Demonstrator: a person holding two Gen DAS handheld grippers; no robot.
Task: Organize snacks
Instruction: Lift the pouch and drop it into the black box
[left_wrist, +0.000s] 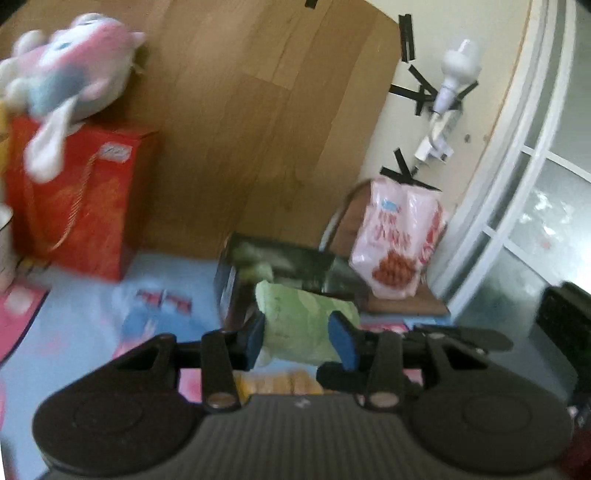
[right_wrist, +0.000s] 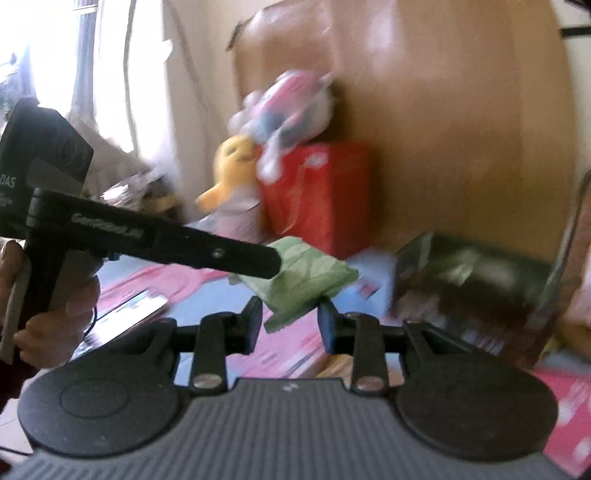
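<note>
Wall: cream (left_wrist: 384, 122), strips of black tape (left_wrist: 406, 37).
Panel: wood board (left_wrist: 236, 122) leaning upright behind counter.
Window: white frame (left_wrist: 517, 184), right; daylight.
Counter: blue cover (left_wrist: 92, 321).

Each wrist view looks forward and slightly downward along its own fingers, close in. Both share the green snack packet (left_wrist: 306, 325) (right_wrist: 306, 273) at lower centre, the red box (left_wrist: 85, 195) (right_wrist: 325, 192) and the wooden panel (left_wrist: 258, 110) (right_wrist: 461, 129) behind — left view nearer.

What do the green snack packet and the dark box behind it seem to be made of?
Green snack packet: thin, matte plastic film, probably; it puckers softly and has a crimped edge. Dark box: likely printed cardboard with a slight gloss, judging by its straight edges and flat panels; blur leaves this uncertain.
</note>
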